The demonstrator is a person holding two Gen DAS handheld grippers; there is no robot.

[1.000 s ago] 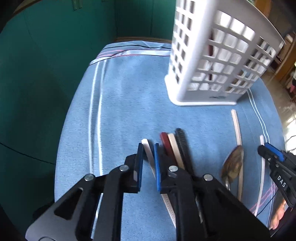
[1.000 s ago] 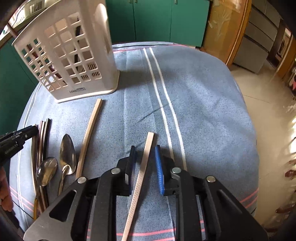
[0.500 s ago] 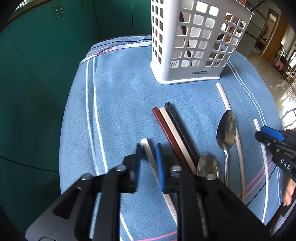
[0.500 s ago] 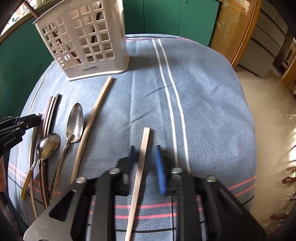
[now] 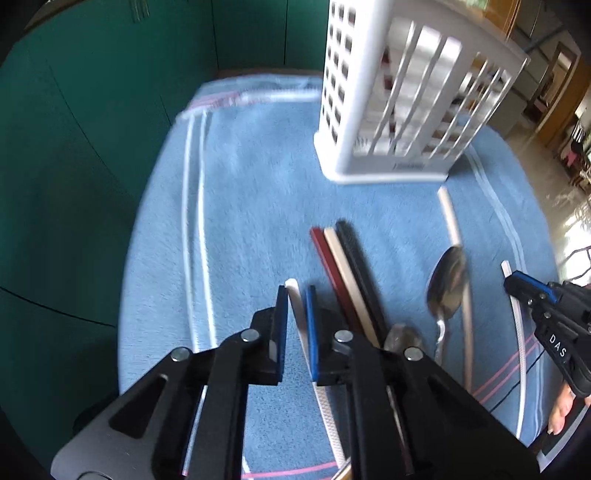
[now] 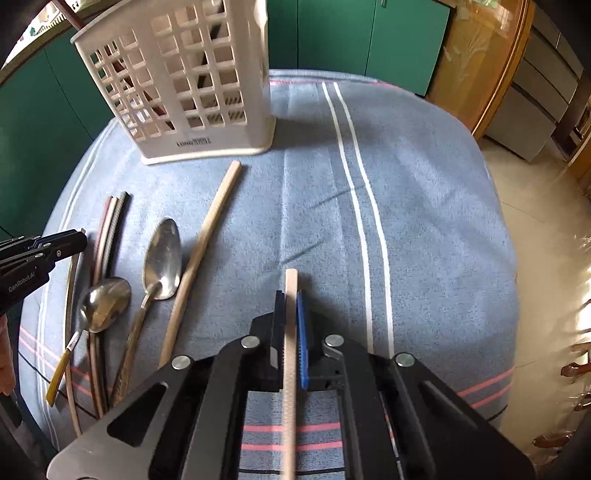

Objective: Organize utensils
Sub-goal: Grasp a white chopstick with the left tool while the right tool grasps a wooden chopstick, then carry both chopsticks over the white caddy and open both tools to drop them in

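My right gripper (image 6: 291,310) is shut on a beige chopstick (image 6: 290,332) that points away from me. My left gripper (image 5: 295,306) straddles a white chopstick (image 5: 300,321) lying on the blue towel (image 5: 240,221), its jaws close to the stick with a small gap. A white lattice utensil basket (image 6: 184,81) stands at the far end, also in the left wrist view (image 5: 399,110). Three chopsticks, red, cream and black (image 5: 347,273), two spoons (image 6: 162,258) (image 6: 103,302) and a tan chopstick (image 6: 203,251) lie on the towel.
Green cabinets (image 6: 332,33) stand behind the table. The towel's right half has white stripes (image 6: 365,229). A wooden door frame and tiled floor (image 6: 546,206) are at the right. The basket holds several utensils.
My right gripper has closed on the beige chopstick. My left gripper has narrowed around the white chopstick. Both views moved nearer the basket.
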